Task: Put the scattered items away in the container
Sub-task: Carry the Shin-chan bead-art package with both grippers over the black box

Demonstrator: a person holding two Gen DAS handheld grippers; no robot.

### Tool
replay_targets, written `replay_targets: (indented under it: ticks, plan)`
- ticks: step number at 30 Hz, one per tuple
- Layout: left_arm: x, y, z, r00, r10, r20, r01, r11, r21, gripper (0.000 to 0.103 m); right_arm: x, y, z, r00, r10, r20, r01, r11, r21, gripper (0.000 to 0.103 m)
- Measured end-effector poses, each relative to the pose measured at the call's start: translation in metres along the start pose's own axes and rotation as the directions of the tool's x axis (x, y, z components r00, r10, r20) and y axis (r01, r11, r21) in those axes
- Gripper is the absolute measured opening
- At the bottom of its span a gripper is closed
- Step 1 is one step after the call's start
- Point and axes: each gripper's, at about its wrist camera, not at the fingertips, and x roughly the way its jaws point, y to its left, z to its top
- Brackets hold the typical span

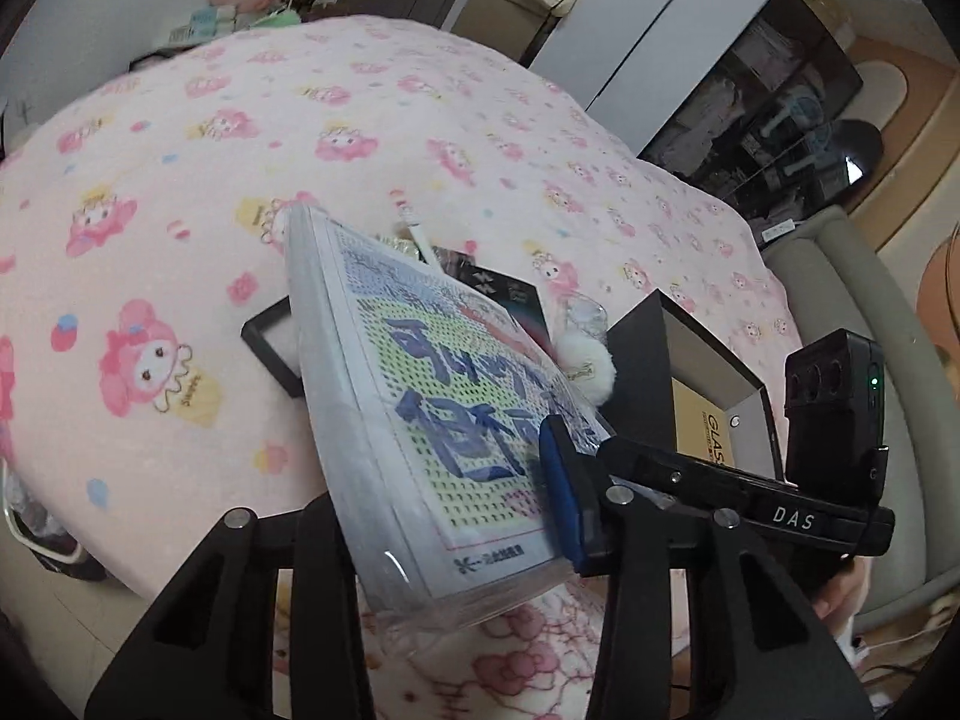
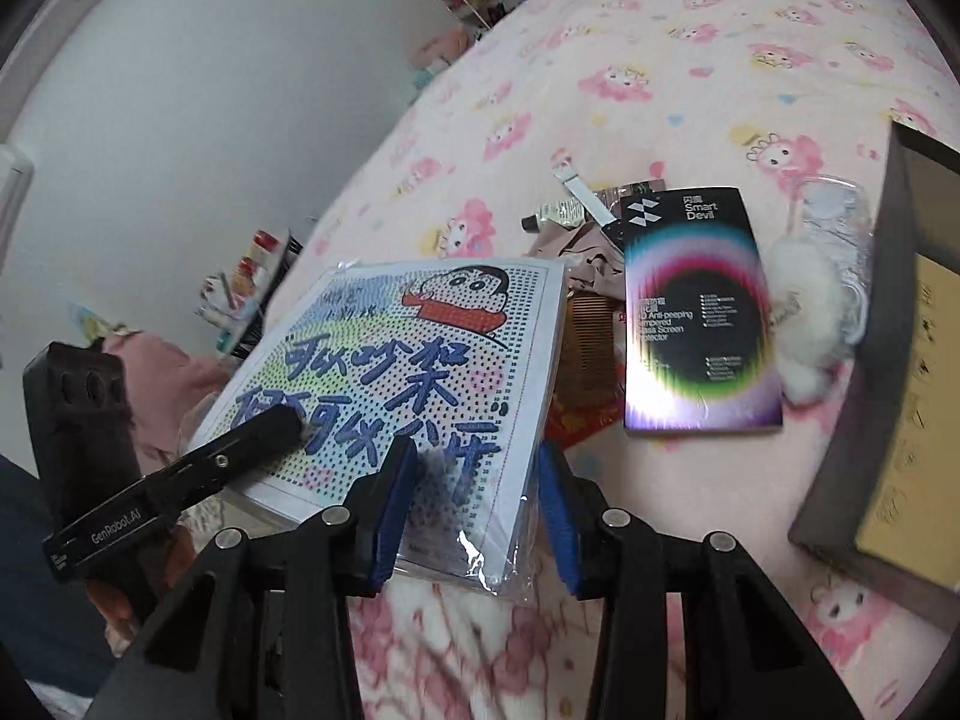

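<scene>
A plastic-wrapped cartoon craft kit (image 1: 420, 372) (image 2: 408, 360) is raised and tilted above the pink bedspread. My left gripper (image 1: 444, 498) is shut on it across its thickness; from the right wrist view one of its fingers (image 2: 264, 432) lies on the printed face. My right gripper (image 2: 477, 504) is shut on the kit's near corner, with one blue pad on the face and the other at the wrapped edge. The open black box (image 1: 708, 372) (image 2: 852, 420) stands to the right with a yellow packet inside.
On the bed beyond the kit lie a screen protector pack (image 2: 696, 312), a white pompom (image 2: 810, 330), a wooden comb (image 2: 582, 354), a clear case (image 2: 840, 222), a white pen (image 2: 585, 195) and a black frame (image 1: 270, 342). The bed edge is close below.
</scene>
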Motion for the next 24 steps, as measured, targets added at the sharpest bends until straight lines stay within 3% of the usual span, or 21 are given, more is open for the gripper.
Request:
replay_targets:
  ticks: [6,11,17,24]
  plan:
    - [-0.007,-0.034,-0.001,1.000,-0.008,0.011,0.007,0.999,0.043,0.040,-0.029,-0.011,-0.011,0.998,0.032,0.048,-0.034,0.999,0.032,0.036]
    - [-0.002,-0.087,0.006,0.996,-0.094,0.007,0.092,0.987,0.130,0.040,-0.079,-0.020,-0.017,0.990,0.025,0.139,-0.030,0.999,0.036,0.036]
    - [0.061,-0.167,0.004,0.975,-0.199,-0.094,0.215,0.955,0.202,0.038,-0.154,-0.073,-0.037,0.963,-0.102,0.250,0.065,0.986,0.151,0.036]
    - [0.150,-0.254,-0.006,0.947,-0.222,-0.231,0.282,0.920,0.272,0.038,-0.202,-0.158,-0.042,0.926,-0.294,0.236,0.238,0.941,0.241,0.036]
